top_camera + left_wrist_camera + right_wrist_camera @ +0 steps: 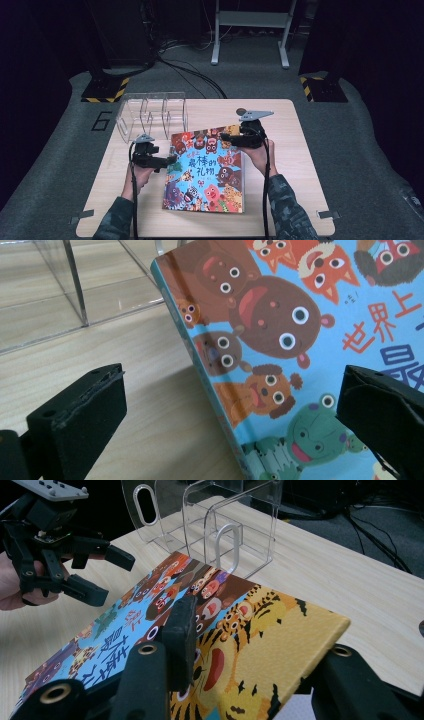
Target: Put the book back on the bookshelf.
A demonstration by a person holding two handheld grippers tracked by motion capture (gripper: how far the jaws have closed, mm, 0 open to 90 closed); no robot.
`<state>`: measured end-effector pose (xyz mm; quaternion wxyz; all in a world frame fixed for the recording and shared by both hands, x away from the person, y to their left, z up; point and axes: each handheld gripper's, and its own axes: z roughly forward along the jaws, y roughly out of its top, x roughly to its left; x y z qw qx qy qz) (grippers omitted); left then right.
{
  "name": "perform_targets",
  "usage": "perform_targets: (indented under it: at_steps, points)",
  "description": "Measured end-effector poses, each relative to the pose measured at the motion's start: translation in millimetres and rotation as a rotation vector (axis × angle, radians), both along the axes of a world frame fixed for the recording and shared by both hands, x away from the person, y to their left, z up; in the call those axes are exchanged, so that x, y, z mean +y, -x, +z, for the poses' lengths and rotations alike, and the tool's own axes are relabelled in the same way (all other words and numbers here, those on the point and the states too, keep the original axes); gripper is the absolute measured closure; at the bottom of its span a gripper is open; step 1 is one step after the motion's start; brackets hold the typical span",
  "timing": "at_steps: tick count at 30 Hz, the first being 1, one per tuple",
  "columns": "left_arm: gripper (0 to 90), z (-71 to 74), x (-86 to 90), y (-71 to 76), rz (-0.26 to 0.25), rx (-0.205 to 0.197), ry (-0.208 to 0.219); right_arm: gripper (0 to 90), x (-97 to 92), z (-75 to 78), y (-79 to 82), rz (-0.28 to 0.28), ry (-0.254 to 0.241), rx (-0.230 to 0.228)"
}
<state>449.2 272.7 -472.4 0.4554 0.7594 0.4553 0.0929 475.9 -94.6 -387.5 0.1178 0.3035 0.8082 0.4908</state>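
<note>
**Book lifted by one corner, with room to slip**

Right tool (231, 138) is clamped on the far right corner of the picture book (206, 170); in the right gripper view one black jaw lies on the cover and the other sits beneath the raised corner. Left tool (167, 161) stands open, its jaws astride the book's spine edge without pressing on it, one over the cover and one over the bare table (295, 165).

Risk starts at that single corner grip. The hold is narrow and far from the book's middle, so the weight could swing the book round the pads or pull the glossy cover free, dropping it back onto the table. If the left tool closes off the spine, it could catch the cover alone and fan the pages open. A lift carried toward the clear acrylic rack (152, 114) just beyond the book could knock its thin dividers.

The book is a thin, square hardback in bright blue, crowded with cartoon animals and red lettering. It lies in the middle of the table, far right corner tilted up.
</note>
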Motion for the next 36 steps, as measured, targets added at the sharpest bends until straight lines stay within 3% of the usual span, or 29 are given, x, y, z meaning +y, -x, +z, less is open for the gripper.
perform_targets:
  at_steps: [8, 12, 13, 15, 19, 23, 28, 31, 34, 36]
  points:
    - [0.0, -2.2, -3.6, -3.9, -0.01, 0.016, -0.008, 56.7, 2.0, 1.5, 0.9, 0.012, -0.006, -0.022]
    - [0.0, 2.7, -4.1, -9.4, -0.003, 0.026, 0.028, 56.7, 2.7, 2.1, 0.4, 0.018, -0.007, -0.038]
    - [0.0, 3.9, -4.1, -10.6, -0.006, 0.038, 0.039, 56.7, 2.8, 2.5, 0.0, 0.024, -0.004, -0.054]
    - [0.0, 4.6, -4.2, -12.6, -0.017, 0.023, 0.015, 56.7, 3.4, 3.7, 0.4, 0.028, -0.003, -0.064]
    - [0.0, 3.3, -8.4, -13.1, -0.015, 0.042, 0.038, 56.7, 4.5, 6.2, 2.3, 0.032, -0.008, -0.095]
    - [0.0, 5.6, -11.7, -14.3, -0.027, 0.038, 0.032, 56.7, 6.4, 9.1, 4.4, 0.038, -0.012, -0.119]
    - [0.1, 8.8, -14.6, -16.9, -0.111, 0.046, 0.039, 56.7, 8.4, 11.9, 5.7, 0.057, -0.015, -0.147]
    - [0.3, 9.1, -16.1, -16.4, -0.103, 0.029, 0.027, 56.7, 7.3, 11.2, 4.9, 0.056, -0.026, -0.135]
    - [3.5, 10.5, -14.4, -15.1, -0.108, 0.037, 0.025, 56.7, 5.3, 8.6, 1.9, 0.05, -0.041, -0.107]
    - [5.6, 11.2, -12.5, -13.3, -0.107, 0.006, 0.007, 56.2, 1.9, 4.4, -1.8, 0.041, -0.064, -0.071]
